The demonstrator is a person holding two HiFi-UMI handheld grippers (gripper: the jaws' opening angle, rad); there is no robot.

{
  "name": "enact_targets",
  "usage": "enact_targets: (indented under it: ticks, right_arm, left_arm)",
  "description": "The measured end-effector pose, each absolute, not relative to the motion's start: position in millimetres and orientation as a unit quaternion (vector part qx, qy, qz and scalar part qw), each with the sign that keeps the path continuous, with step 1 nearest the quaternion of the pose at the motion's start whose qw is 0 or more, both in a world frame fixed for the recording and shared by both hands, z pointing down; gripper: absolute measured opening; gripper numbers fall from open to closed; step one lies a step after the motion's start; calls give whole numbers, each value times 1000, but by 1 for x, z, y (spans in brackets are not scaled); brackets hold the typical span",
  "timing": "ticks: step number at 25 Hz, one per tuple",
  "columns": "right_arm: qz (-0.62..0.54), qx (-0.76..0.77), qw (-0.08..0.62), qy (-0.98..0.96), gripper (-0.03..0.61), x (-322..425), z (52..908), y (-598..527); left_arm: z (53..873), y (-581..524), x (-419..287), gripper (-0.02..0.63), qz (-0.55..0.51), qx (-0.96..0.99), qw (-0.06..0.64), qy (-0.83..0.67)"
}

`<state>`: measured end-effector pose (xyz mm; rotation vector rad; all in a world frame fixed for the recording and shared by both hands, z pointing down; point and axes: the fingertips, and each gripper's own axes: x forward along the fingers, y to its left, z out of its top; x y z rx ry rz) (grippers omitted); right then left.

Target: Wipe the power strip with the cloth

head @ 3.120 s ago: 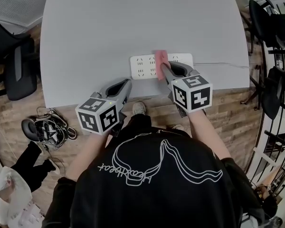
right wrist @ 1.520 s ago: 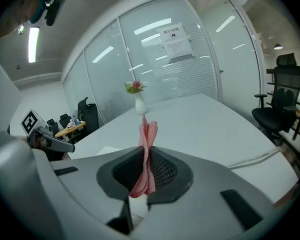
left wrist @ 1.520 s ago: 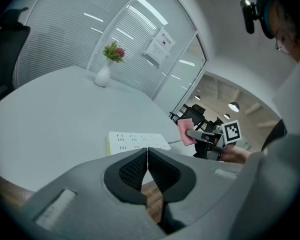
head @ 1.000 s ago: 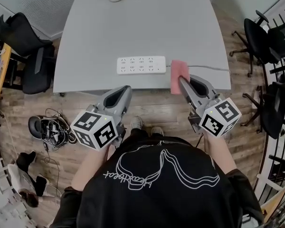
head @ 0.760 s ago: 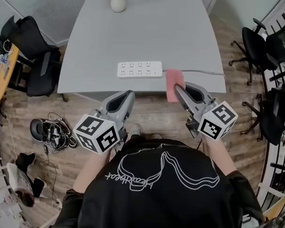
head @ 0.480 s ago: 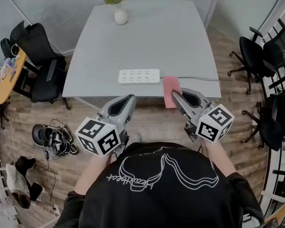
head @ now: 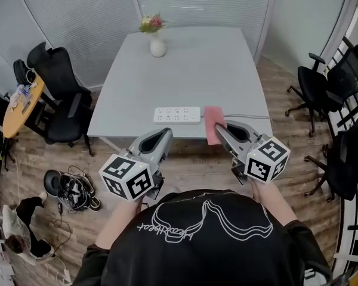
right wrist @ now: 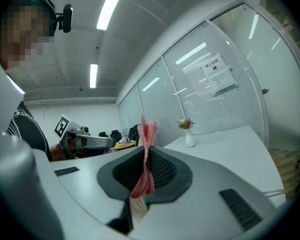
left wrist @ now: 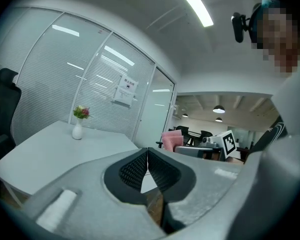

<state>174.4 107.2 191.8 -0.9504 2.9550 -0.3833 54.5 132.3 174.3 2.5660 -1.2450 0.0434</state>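
The right claw is clenched on the pink cloth, which is pinched flat between its jaws and sticks up past their tips. The left claw is clenched on nothing, jaws meeting at the tips. The white power strip lies on the grey counter, ahead of the left claw and just left of the right claw's tip. A vase of flowers stands well beyond both claws.

Soft pink cloth, smooth white plastic power strip, matt grey table
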Motion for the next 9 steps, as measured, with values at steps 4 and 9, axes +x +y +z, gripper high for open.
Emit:
enact_targets:
  ticks: [4,9]
  right_arm:
    - [-125,-298,15,946,31,185,193,116]
    - [-124,-303,14,945,31,185,190,114]
  left_arm:
    - [174,143,67,14,12,891,135,-433]
    - [168,143,68,14,10,892,131,-432]
